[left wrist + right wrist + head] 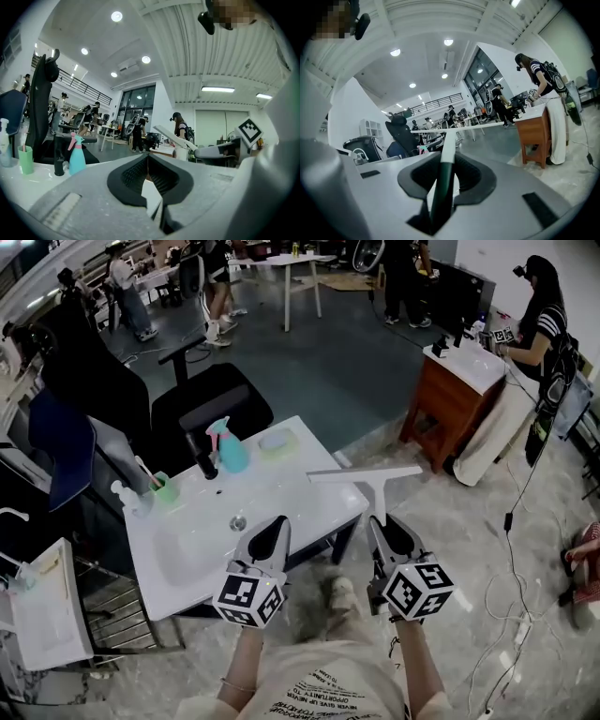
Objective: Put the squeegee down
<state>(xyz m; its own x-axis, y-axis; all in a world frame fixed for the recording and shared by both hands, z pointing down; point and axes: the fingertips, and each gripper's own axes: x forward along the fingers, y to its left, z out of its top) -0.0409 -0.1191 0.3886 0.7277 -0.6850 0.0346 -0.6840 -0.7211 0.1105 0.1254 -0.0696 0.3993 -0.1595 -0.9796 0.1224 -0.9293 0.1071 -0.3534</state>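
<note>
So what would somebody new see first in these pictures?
The white squeegee stands out first: the right gripper grips its handle, and the long blade hangs over the right end of the white sink counter. Next comes the teal spray bottle with a pink trigger, at the back of the counter beside the black tap. The left gripper is shut and empty.

Glossy white washbasin (292,491) — smooth plastic squeegee (373,476).
</note>
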